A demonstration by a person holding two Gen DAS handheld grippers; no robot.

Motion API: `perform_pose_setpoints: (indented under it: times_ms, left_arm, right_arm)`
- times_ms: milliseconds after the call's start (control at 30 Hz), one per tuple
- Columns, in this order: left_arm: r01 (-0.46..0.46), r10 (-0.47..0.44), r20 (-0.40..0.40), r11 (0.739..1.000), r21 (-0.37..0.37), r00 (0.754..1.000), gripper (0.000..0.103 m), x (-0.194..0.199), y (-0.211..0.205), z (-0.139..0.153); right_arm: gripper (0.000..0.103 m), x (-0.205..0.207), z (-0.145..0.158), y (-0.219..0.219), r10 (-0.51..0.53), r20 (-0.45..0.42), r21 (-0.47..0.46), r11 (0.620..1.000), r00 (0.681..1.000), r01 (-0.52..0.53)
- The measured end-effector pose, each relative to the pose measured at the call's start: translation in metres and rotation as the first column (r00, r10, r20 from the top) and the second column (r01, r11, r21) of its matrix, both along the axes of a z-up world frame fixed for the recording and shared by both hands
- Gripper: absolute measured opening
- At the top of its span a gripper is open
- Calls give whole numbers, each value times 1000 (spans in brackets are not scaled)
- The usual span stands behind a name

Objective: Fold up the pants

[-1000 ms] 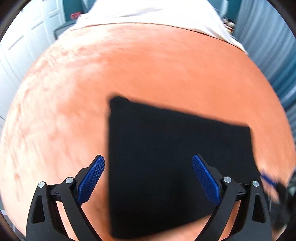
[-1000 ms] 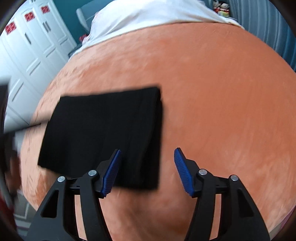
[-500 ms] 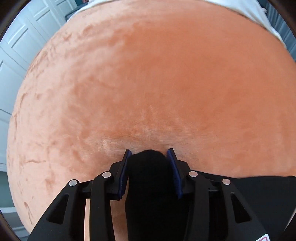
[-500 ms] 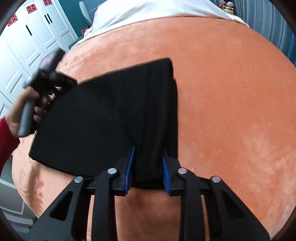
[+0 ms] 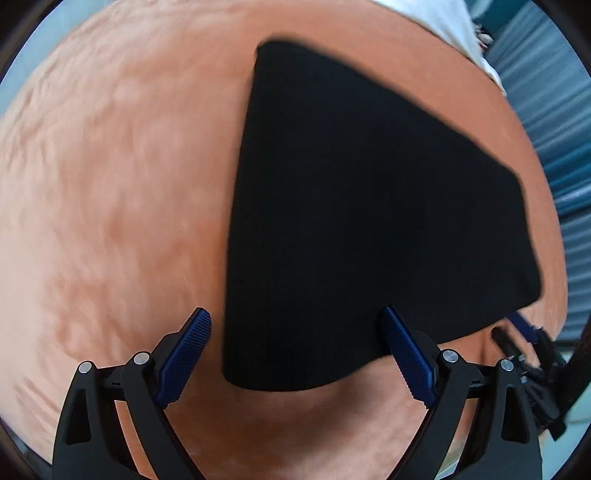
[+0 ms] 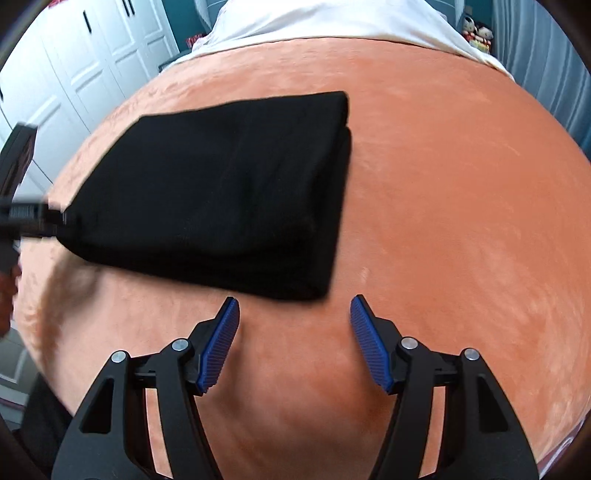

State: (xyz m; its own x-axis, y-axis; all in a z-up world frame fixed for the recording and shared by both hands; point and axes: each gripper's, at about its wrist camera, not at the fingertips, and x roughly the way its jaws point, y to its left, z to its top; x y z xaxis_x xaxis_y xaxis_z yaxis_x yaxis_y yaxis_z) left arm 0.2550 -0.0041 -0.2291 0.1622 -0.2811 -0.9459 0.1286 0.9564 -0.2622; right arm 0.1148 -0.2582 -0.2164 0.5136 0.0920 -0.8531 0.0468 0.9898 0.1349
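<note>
Orange bed carried the pants, folded into a thick black rectangle near its middle. You held both grippers, left and right, with fingers wide and empty. Folding looked nearly finished; perhaps only smoothing was left.

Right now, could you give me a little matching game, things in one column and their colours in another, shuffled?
Things:
1. folded pants
2. blanket
3. sheet at the far end of the bed
4. pads on the right gripper

Colours:
a. orange
b. blue
c. black
d. white

Pairs: 1-c, 2-a, 3-d, 4-b
</note>
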Motion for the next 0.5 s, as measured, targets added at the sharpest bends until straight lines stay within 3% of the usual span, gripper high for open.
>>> perform_pose_setpoints:
  times_ms: [100, 167, 200, 233, 300, 367, 433, 500]
  left_arm:
    - [-82, 83, 23, 996, -45, 996, 98, 11, 1, -7]
    - [-76, 77, 53, 997, -22, 996, 98, 18, -8, -8]
    - [-58, 59, 61, 998, -24, 996, 87, 21, -14, -4]
    - [-36, 39, 56, 998, -53, 998, 52, 22, -17, 1]
    - [-18, 21, 66, 999, -41, 998, 24, 17, -20, 25]
    - [-5, 9, 74, 998, -57, 997, 20, 7, -18, 49]
    - [9, -6, 36, 996, -86, 999, 20, -13, -13, 65]
    - [30, -32, -17, 996, -84, 999, 21, -38, -15, 55]
  right_arm:
    - [61, 20, -5, 0, -24, 26, 30, 999, 999, 23]
    - [52, 33, -12, -6, -47, 23, 81, 996, 999, 45]
    - [38, 39, -14, -9, -63, 18, 136, 989, 998, 60]
    - [27, 42, -10, -10, -75, 13, 168, 983, 997, 71]
    - [20, 40, 13, -8, -84, 36, 216, 974, 996, 74]
    - [17, 18, 52, -9, -86, 95, 283, 957, 992, 55]
    - [17, -6, 74, -9, -82, 121, 293, 955, 989, 43]
    - [17, -31, 65, -10, -95, 59, 252, 965, 994, 77]
